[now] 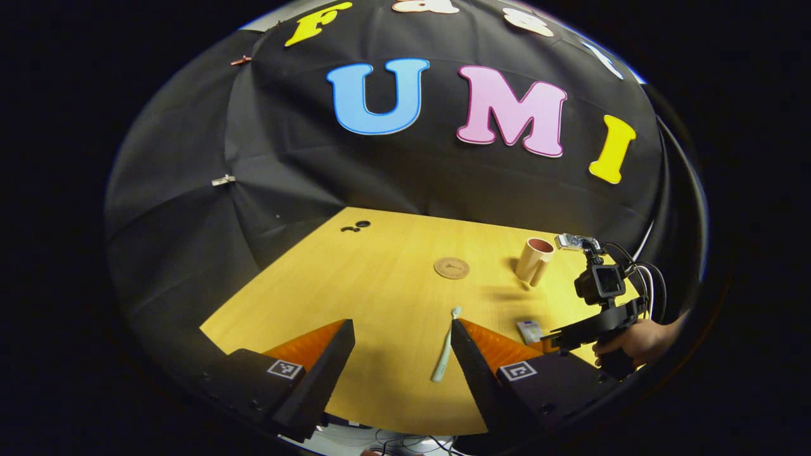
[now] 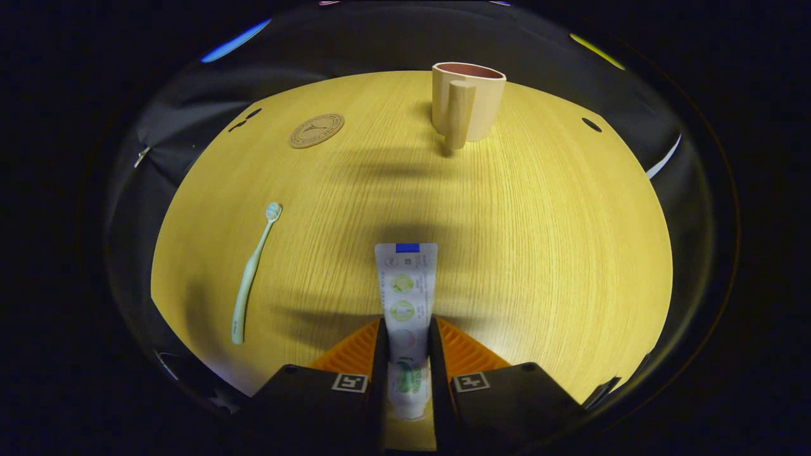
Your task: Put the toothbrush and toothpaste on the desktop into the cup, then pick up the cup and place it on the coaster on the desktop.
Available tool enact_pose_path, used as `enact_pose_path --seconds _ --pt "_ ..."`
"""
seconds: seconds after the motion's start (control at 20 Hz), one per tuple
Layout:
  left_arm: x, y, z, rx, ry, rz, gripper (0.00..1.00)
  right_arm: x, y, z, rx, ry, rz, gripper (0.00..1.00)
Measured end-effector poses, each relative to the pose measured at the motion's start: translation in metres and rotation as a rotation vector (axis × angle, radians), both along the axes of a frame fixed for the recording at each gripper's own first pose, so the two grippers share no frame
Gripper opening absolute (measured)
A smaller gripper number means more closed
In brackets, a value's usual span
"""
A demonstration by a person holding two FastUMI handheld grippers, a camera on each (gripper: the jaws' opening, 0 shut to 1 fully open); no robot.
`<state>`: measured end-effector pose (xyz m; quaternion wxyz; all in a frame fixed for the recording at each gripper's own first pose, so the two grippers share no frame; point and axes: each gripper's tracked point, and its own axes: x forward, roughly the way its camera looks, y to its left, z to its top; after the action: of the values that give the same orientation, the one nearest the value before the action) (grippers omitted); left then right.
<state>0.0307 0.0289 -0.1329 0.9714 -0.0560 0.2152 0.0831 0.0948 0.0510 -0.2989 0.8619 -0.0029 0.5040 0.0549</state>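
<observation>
Right gripper (image 2: 407, 345) clamps the toothpaste (image 2: 405, 297) at lower centre, ready for the cup (image 2: 467, 101) at top; my left gripper (image 1: 400, 345) gapes beside the toothbrush (image 1: 445, 347).

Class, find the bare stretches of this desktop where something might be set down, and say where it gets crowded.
Free: between coaster and toothbrush; right of the toothpaste, below the cup. Crowded: the near edge, where the right claw grips the toothpaste.

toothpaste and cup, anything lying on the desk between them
Nothing: in the right gripper view the desk between the toothpaste and the cup is bare wood with only shadows. The toothbrush and coaster lie off to the left.
</observation>
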Motion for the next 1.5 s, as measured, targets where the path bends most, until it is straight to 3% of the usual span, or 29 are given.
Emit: enact_pose_path --seconds 0.2,0.4,0.65,0.9,1.15,1.2,1.25,1.35,1.4,1.45,1.5 --pt "0.028 -0.011 -0.032 -0.091 0.111 -0.072 0.97 -0.006 -0.009 0.007 0.068 0.011 -0.033 0.33" --pt "0.052 -0.024 -0.073 -0.090 0.238 -0.151 0.96 -0.004 -0.037 0.032 0.060 -0.063 -0.035 0.33" --pt "0.082 -0.045 -0.127 -0.073 0.412 -0.236 0.96 -0.009 -0.054 0.058 0.135 -0.105 -0.057 0.33" --pt "0.093 -0.045 -0.167 -0.015 0.570 -0.246 0.94 -0.010 -0.071 0.065 0.163 -0.131 -0.081 0.33" --pt "0.098 -0.043 -0.180 0.019 0.636 -0.230 0.90 -0.005 -0.072 0.064 0.199 -0.153 -0.108 0.33" --pt "0.096 -0.044 -0.180 0.017 0.651 -0.232 0.88 -0.003 -0.071 0.062 0.195 -0.153 -0.102 0.26" --pt "0.096 -0.045 -0.180 0.021 0.666 -0.243 0.87 -0.005 -0.069 0.061 0.200 -0.151 -0.099 0.26" --pt "0.094 -0.049 -0.180 0.034 0.708 -0.280 0.80 -0.004 -0.065 0.060 0.227 -0.144 -0.107 0.26" --pt "0.095 -0.051 -0.182 0.041 0.725 -0.299 0.60 -0.006 -0.063 0.059 0.235 -0.138 -0.108 0.26" --pt "0.098 -0.053 -0.180 0.047 0.727 -0.311 0.51 -0.007 -0.061 0.059 0.244 -0.136 -0.107 0.26" --pt "0.100 -0.054 -0.181 0.046 0.722 -0.309 0.34 -0.008 -0.060 0.060 0.246 -0.137 -0.106 0.26"
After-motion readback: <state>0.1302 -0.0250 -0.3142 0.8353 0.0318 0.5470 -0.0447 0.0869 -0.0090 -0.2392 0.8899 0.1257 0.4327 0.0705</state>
